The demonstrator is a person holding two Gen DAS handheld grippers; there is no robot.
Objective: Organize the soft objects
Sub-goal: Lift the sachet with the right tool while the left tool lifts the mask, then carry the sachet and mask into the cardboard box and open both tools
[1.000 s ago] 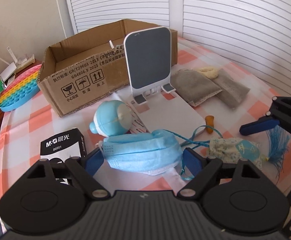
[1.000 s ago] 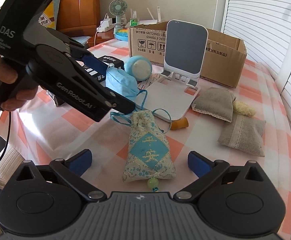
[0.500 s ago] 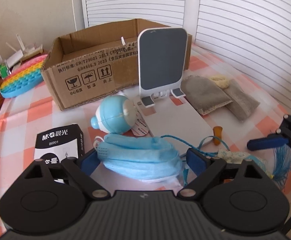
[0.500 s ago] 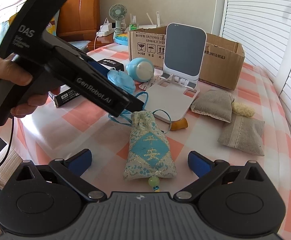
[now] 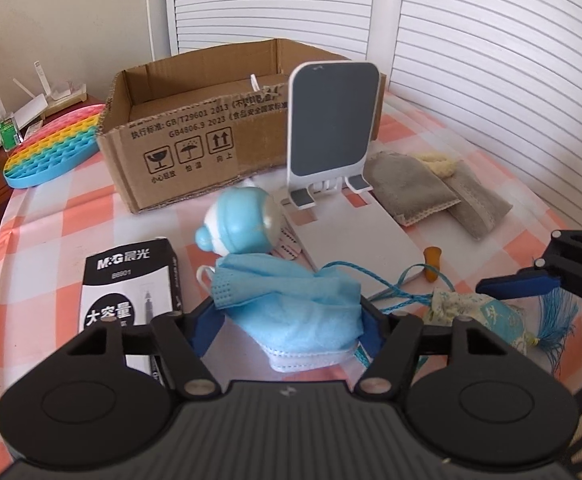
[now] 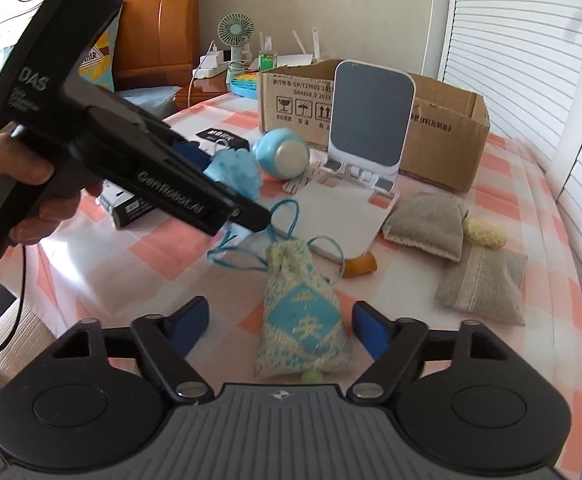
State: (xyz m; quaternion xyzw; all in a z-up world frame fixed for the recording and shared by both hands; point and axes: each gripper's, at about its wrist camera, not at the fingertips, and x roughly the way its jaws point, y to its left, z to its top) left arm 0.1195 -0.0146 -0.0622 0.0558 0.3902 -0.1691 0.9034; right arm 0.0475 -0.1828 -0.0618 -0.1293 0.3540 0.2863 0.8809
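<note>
Lifted since a second ago, the blue face mask (image 5: 291, 316) now hangs bunched between the pads of the left tool (image 5: 289, 326), clear of the checked tabletop (image 5: 63, 236), with the cardboard box (image 5: 195, 136) and phone stand (image 5: 331, 136) beyond. From the right wrist, the right tool (image 6: 279, 330) sits wide apart around the embroidered sachet (image 6: 301, 320), which lies flat on the tabletop; two grey pouches (image 6: 427, 224) rest well to its right.

White louvred shutters (image 5: 491, 80); wooden headboard (image 6: 151, 20).
</note>
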